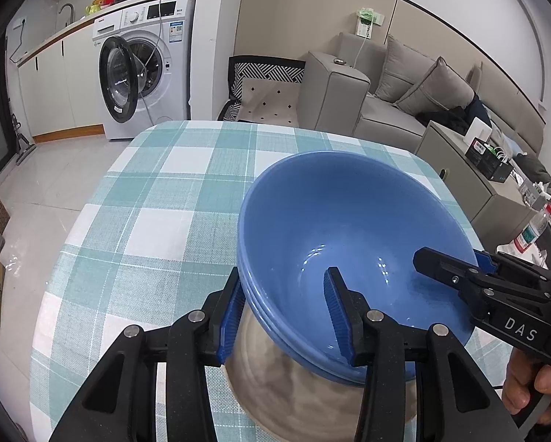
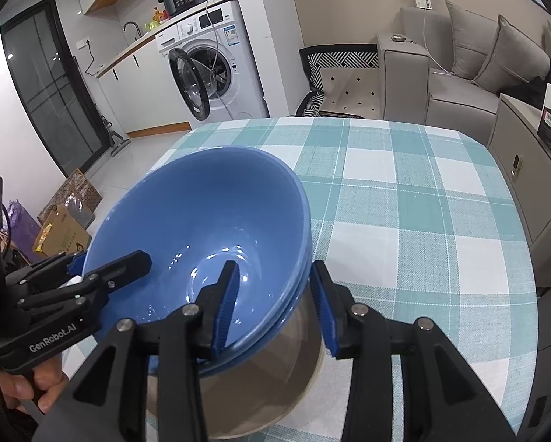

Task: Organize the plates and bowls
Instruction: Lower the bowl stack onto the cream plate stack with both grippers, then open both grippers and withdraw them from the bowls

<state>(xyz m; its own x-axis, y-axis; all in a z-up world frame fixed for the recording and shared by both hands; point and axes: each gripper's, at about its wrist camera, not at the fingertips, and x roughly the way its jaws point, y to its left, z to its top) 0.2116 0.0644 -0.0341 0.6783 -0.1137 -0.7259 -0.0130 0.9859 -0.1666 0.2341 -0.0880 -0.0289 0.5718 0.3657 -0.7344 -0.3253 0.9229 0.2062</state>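
Observation:
A stack of blue bowls sits nested in a grey-beige bowl on the checked tablecloth. My left gripper straddles the near left rim of the blue stack, one finger outside and one inside, with a wide gap; it looks open. My right gripper straddles the right rim of the blue bowls the same way, also open. The grey-beige bowl shows below. Each gripper appears in the other's view, the right one and the left one.
The table carries a teal and white checked cloth. Beyond its far edge stand a washing machine with its door open, a patterned chair and a grey sofa. A cabinet stands at the right.

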